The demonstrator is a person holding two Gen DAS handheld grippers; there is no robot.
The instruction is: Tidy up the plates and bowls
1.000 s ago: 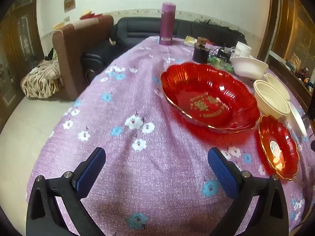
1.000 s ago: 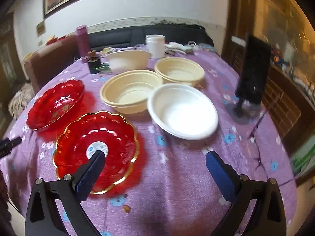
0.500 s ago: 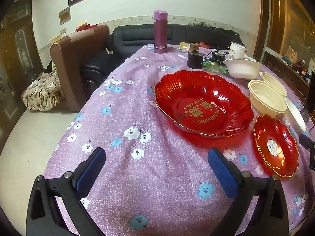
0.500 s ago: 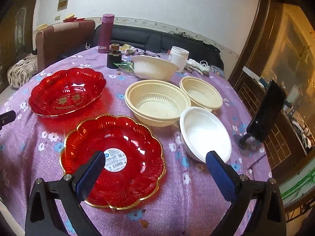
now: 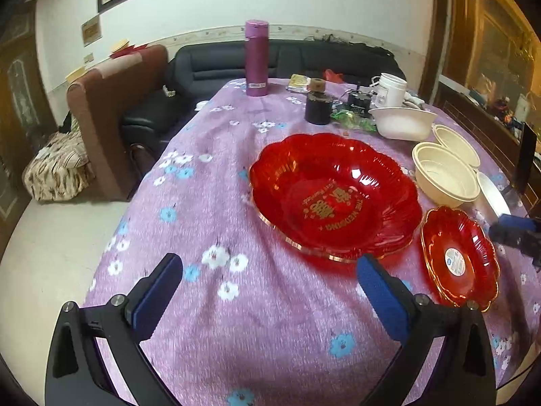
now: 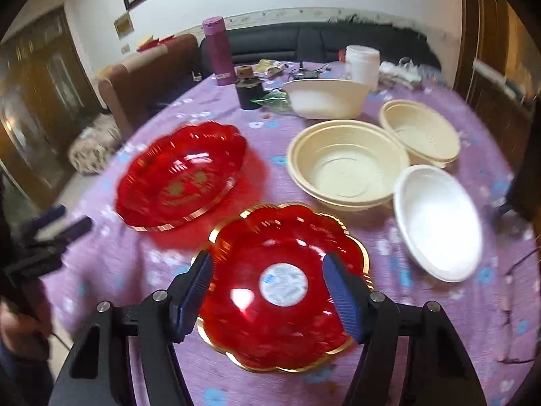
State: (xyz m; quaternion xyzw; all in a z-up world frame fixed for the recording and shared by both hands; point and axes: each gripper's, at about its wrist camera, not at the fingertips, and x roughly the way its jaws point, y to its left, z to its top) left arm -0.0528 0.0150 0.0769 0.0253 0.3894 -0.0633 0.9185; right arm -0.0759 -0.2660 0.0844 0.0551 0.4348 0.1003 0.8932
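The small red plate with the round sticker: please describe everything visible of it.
The small red plate looks like clear red plastic, with a scalloped, gold-edged rim and a round pale sticker in its middle. It lies flat and empty on the purple flowered tablecloth, beside the large red plate. The right claw hangs open over it.

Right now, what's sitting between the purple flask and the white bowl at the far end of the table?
A dark jar with a cork lid, then green wrappers, lie between the purple flask and the white bowl; clearest in the left wrist view.
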